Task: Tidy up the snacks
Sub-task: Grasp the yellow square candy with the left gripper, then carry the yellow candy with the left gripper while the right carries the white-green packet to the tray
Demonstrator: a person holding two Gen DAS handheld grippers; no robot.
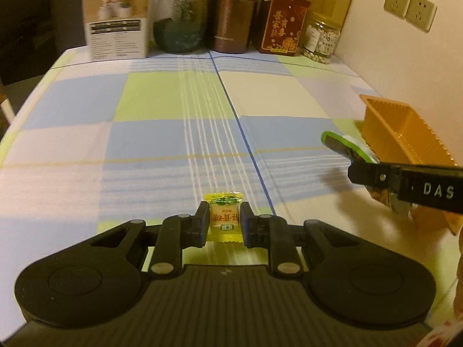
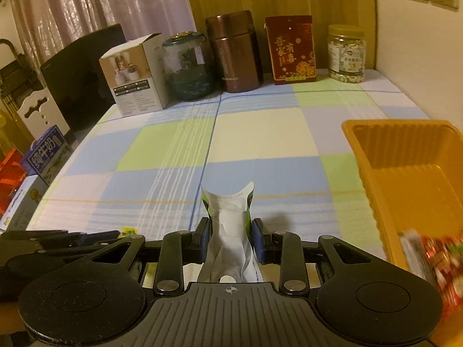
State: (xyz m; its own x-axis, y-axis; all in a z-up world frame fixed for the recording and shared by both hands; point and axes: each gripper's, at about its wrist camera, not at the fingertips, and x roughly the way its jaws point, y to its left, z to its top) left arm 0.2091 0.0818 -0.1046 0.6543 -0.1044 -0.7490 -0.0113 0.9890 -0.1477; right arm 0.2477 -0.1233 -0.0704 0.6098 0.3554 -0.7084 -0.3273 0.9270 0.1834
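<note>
Checked cloth in blue, green and white covers the bench [image 1: 162, 121] you are working over, with a wall and sockets at the upper right.

Your left gripper [image 1: 224, 221] has its fingers narrowed onto a small yellow-wrapped candy [image 1: 222, 219], low in the middle of the left wrist view, and it looks lifted clear of the cloth. It is light and probably hard inside, with a crinkly, slick wrapper. You have it across the firm middle, which is the right place; the twisted ends would slip or tear.

Your right gripper [image 2: 230, 238] has its fingers pinched on a white and green snack pouch [image 2: 230, 225], low centre in the right wrist view. The pouch is soft and creased, its top edge curling forward past the fingers. It will flop and sag, so hold near the sealed seam and do not crush the contents.

An orange plastic tray [image 2: 373, 144] sits at the right of both views, ribbed inside, with red-wrapped snacks [image 2: 437, 260] blurred in its near corner. I judge that both items are meant for it. The tray looks thin and light, so release from just above it; a push could slide it on the cloth.

Along the far edge stand a white carton [image 2: 136, 78], a glass jar [image 2: 186, 63], a brown flask [image 2: 234, 52], a red box [image 2: 290, 49] and a jar of nuts [image 2: 346, 53].
</note>
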